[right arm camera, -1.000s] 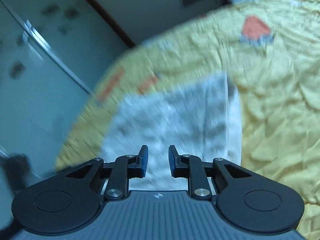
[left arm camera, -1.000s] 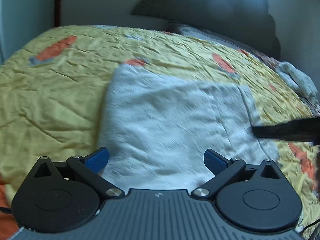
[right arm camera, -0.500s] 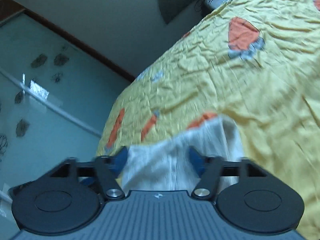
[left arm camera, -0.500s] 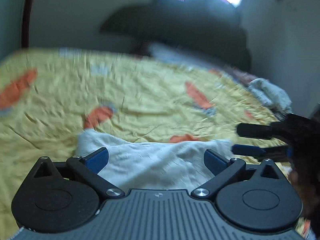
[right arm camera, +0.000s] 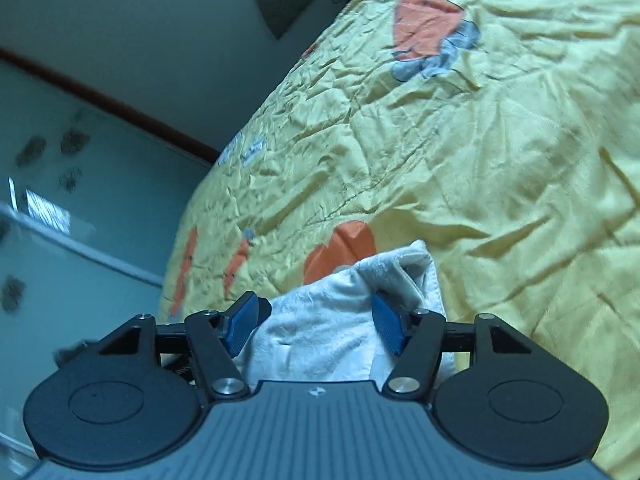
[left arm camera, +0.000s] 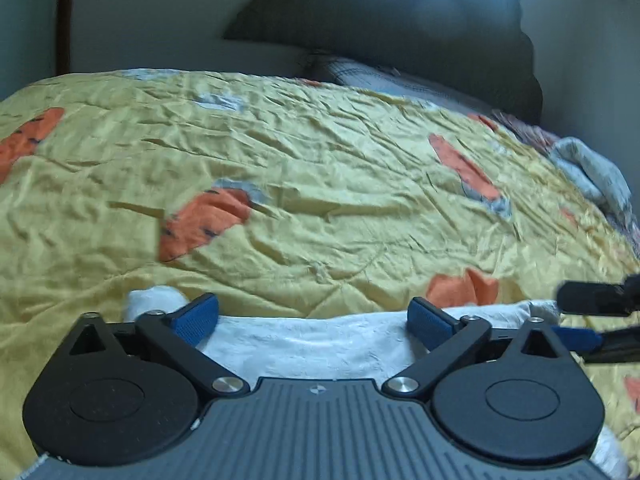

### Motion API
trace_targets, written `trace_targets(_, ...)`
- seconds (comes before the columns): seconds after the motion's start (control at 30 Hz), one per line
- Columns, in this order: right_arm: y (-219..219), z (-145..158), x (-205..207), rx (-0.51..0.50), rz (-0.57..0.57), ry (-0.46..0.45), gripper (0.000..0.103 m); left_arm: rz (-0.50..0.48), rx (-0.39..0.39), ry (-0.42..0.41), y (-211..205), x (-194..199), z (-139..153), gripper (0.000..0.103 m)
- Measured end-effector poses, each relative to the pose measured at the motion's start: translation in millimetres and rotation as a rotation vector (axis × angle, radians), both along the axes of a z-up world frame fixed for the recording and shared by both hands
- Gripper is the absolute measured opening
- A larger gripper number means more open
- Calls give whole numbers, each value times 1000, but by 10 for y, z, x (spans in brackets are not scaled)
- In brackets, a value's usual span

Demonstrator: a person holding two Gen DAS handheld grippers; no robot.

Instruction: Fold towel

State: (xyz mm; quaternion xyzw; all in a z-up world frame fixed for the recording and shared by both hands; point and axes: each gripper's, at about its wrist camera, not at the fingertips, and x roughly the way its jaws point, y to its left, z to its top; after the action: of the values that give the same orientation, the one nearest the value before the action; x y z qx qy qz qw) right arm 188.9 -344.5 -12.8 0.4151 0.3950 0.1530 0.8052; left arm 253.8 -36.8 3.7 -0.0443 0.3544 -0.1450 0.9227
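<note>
A white towel (left arm camera: 320, 348) lies on the yellow bedspread (left arm camera: 320, 168); only its far edge shows in the left wrist view. My left gripper (left arm camera: 313, 320) stands wide over that edge. Its jaws are closing, with towel between the blue pads and no pad pressing on it. At the right edge, my right gripper (left arm camera: 560, 316) reaches in sideways at the towel's far right corner. In the right wrist view a bunched towel corner (right arm camera: 320, 336) sits between the closing jaws of the right gripper (right arm camera: 316, 326), and the pads still stand apart.
The bedspread (right arm camera: 500, 160) carries orange and grey patches. A dark headboard (left arm camera: 400, 28) and a pillow (left arm camera: 384, 80) are at the far end. A grey cloth (left arm camera: 588, 168) lies at the bed's right edge. A glass-fronted cupboard (right arm camera: 60, 220) stands beside the bed.
Both grippers moved forward to the towel's far edge, so most of the towel dropped out of view. The right gripper rolled and went from nearly shut to wide around the corner.
</note>
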Motion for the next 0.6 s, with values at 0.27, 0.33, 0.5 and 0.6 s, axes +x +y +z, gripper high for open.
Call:
trace_targets(0.27, 309, 332, -1017, -118, 200, -152, 71, -102, 21, -180, 65, -1404, 472, 103)
trace_targets(0.33, 303, 123, -1044, -103, 195, -76, 71, -95, 85, -128, -12, -1523, 287, 103)
trace_targets(0.5, 63, -187, -1034, 68, 120, -40, 64, -82, 140, -127, -81, -1548, -105, 103)
trace_targets(0.6, 66, -102, -1050, 51, 96, -19, 64, -70, 130, -100, -60, -1466, -79, 102)
